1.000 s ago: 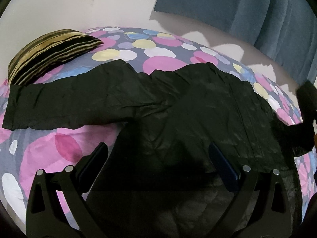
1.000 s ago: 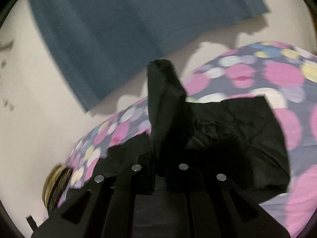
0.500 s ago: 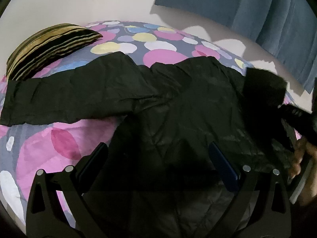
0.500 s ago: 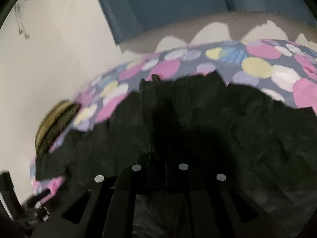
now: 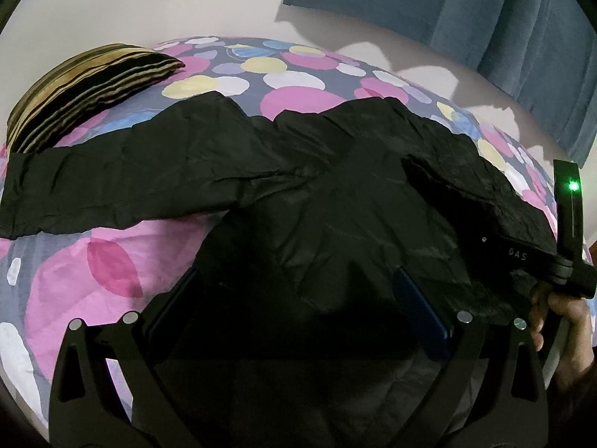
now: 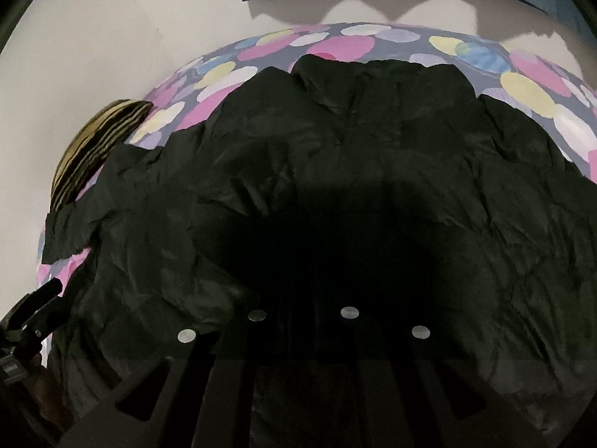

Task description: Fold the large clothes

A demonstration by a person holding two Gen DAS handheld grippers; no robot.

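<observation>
Black jacket spread flat on bed. Left claw apart above jacket hem. Right claw just opening, nearly together; grip on jacket unclear.

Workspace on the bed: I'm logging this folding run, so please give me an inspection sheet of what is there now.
Surface: bed with dotted pink, yellow and grey sheet.
Job's things: crumpled black long-sleeved jacket spread flat; one sleeve stretched toward the pillow, the other sleeve folded over the body.
Clutter: striped gold-and-black pillow at the sheet's far corner.
Grippers: left gripper open over the jacket's lower part; right gripper nearly shut, jaws just opening, fabric between them too dark to judge.
Cables: nothing seen.
Surroundings: pale wall, blue curtain.
</observation>
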